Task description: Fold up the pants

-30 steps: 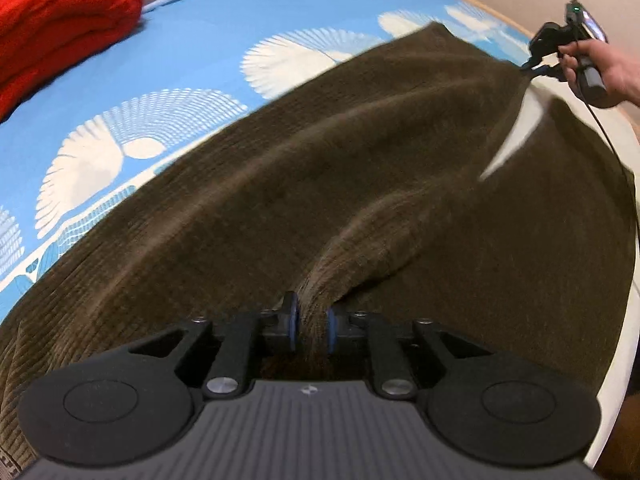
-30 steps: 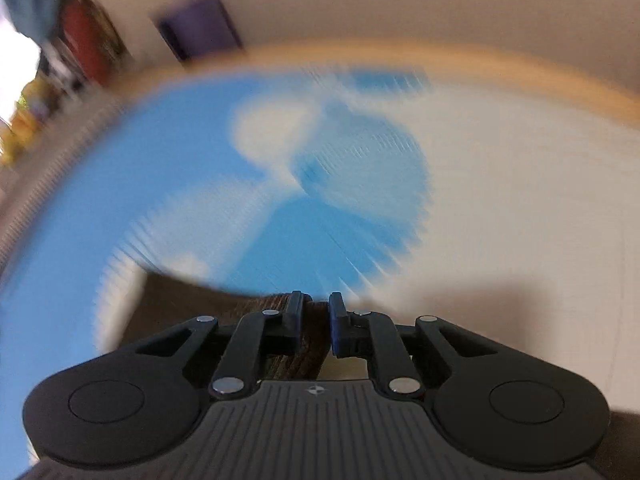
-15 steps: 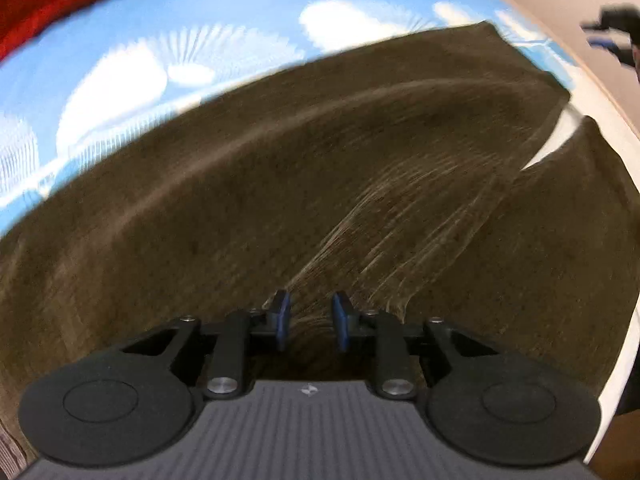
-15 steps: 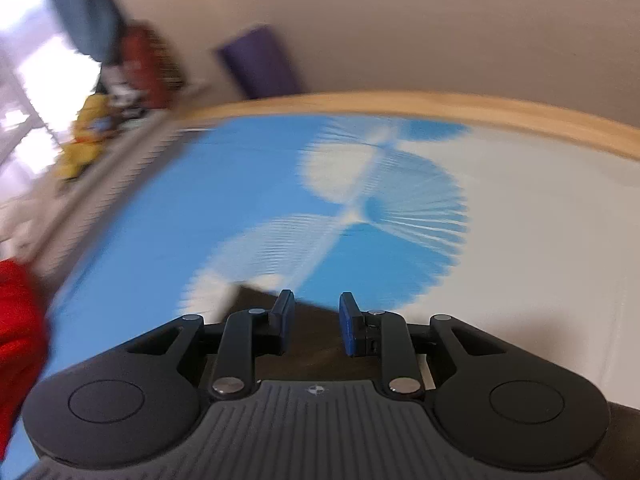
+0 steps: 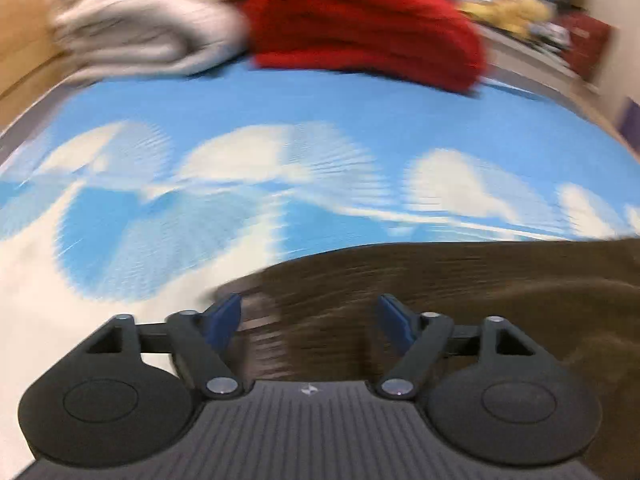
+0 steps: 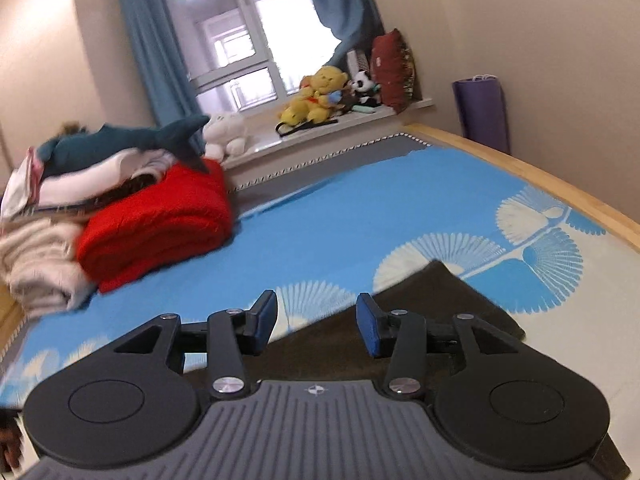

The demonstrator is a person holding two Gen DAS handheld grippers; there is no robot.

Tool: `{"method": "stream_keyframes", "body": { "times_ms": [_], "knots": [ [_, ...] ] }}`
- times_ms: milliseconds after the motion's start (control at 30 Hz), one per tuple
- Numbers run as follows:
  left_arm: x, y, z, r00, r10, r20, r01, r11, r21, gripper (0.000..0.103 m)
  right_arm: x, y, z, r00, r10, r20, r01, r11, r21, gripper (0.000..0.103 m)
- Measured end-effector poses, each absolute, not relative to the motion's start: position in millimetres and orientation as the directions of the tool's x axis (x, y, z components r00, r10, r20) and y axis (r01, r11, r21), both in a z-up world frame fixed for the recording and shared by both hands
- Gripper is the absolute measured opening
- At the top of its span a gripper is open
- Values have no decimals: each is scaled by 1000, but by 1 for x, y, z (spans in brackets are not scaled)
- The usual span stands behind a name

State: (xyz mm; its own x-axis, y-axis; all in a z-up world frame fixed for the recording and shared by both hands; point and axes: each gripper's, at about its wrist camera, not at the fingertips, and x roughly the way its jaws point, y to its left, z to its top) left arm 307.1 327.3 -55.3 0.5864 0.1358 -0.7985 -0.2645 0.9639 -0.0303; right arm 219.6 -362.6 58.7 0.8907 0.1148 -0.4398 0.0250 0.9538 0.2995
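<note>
Left gripper (image 5: 310,314) jaws spreading wide and empty over the blurred brown pants (image 5: 460,292) lying on the blue bedsheet (image 5: 320,120), right gripper (image 6: 316,316) opening too, gripping nothing, pants (image 6: 432,296) partly hidden beneath it, red blanket (image 6: 160,216) beyond.

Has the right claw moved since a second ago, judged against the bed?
Yes. The right claw has lifted clear of the brown pants and tipped upward: the window now shows beyond the bed. Its jaws are opening, empty.

Brown corduroy pants (image 6: 436,300), flat on bed
</note>
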Motion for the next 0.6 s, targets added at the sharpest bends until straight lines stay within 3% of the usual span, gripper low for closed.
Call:
{"method": "stream_keyframes", "body": {
  "times_ms": [67,133,300,367,400,433,600],
  "knots": [
    [301,347,-62,552,129,-824,-293,955,-47,81,207,-361,44,889,84,-450,48,961,273,46],
    [297,358,-71,530,155,-834,-319,947,-27,81,204,-357,32,852,44,-521,82,973,216,46],
    [299,379,-98,486,134,-864,-367,928,-63,80,194,-353,29,864,-21,-504,120,979,165,46],
    [292,383,-107,490,92,-867,-356,929,-103,72,198,-355,24,847,-45,-529,156,973,168,46],
    [293,384,-107,505,66,-861,-339,932,-127,55,199,-356,21,843,-50,-535,165,972,169,46],
    [295,385,-105,524,22,-851,-312,935,-168,31,199,-356,19,841,-58,-538,174,971,166,46],
    [299,372,-97,528,19,-849,-237,963,-126,14,196,-359,13,833,-65,-550,205,959,198,46]
  ]
}}
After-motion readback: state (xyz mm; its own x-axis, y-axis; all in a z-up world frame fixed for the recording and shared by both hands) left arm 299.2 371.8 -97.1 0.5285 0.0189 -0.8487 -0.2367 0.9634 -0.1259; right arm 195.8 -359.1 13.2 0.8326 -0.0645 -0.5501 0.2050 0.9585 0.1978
